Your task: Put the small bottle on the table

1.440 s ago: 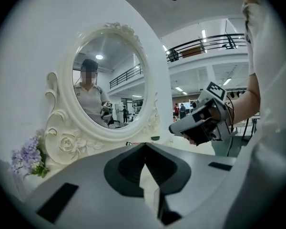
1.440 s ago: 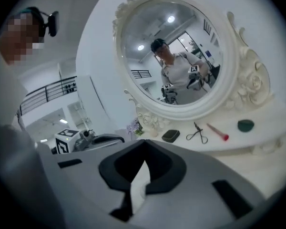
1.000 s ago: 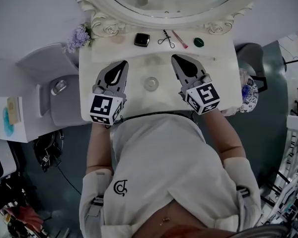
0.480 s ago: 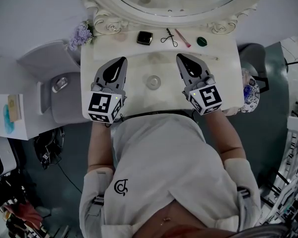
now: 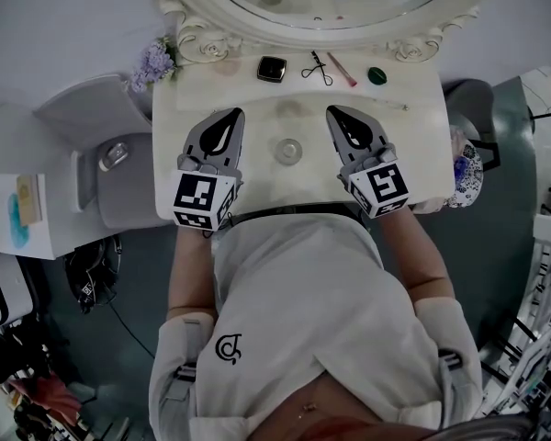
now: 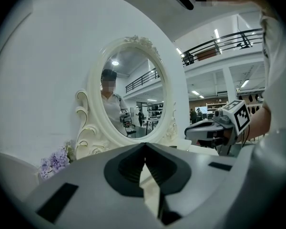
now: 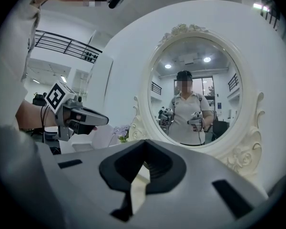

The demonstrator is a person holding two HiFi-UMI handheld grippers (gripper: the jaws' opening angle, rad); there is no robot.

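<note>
**Closed before the mirror**

The right gripper (image 7: pixel 144 142) fills six o'clock, fingers (image 7: pixel 158 165) pressed together — nothing between them. An oval mirror (image 7: pixel 200 85) stands at one o'clock, purple flowers (image 7: pixel 122 130) by its base, the left gripper (image 7: pixel 104 120) at nine o'clock.

Small clear bottle (image 5: pixel 287 151) upright on cream table (image 5: pixel 266 189); near centre

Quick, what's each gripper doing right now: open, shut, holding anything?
Left gripper: shut, holding nothing.
Right gripper: shut, holding nothing.
</note>
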